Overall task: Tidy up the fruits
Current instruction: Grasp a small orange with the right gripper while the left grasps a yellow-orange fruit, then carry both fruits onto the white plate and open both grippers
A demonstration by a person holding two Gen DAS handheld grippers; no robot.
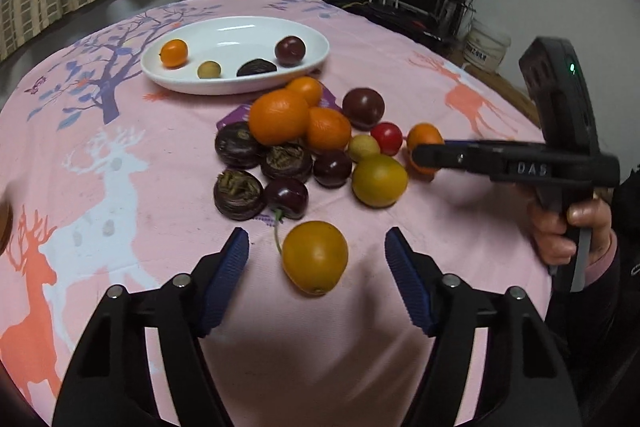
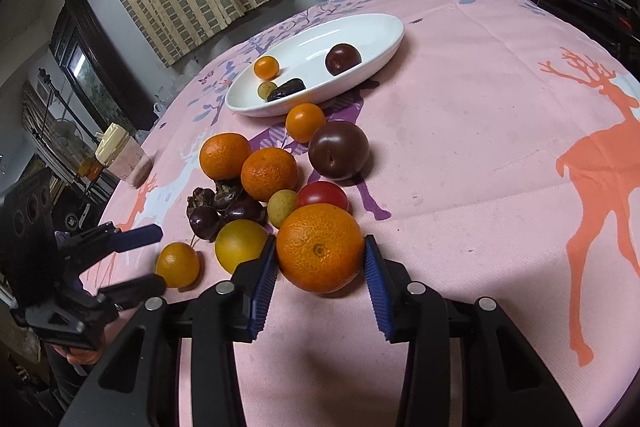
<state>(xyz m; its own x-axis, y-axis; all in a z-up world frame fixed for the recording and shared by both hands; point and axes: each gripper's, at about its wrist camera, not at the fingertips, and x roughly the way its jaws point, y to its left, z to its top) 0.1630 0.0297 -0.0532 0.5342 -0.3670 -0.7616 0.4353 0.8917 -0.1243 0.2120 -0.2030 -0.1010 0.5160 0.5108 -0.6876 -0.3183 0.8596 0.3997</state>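
A heap of fruit lies on the pink tablecloth: tangerines, plums, a red cherry tomato (image 2: 322, 195), dark water chestnuts (image 1: 239, 193). A white oval plate (image 1: 316, 61) holds a kumquat, a plum, a small yellow-green fruit and a dark date. My right gripper (image 2: 320, 263) has its blue pads touching both sides of a tangerine (image 2: 320, 247) that rests on the cloth; it also shows in the left wrist view (image 1: 426, 155). My left gripper (image 1: 316, 255) is open around a yellow-orange fruit (image 1: 315, 257) without touching it; it also shows in the right wrist view (image 2: 158, 255).
A lidded jar (image 2: 124, 157) stands at the table's left edge. A yellow-green fruit (image 1: 379, 180) and a stemmed cherry (image 1: 286, 197) lie close to my left gripper. Shelves and cables stand behind the table at the right.
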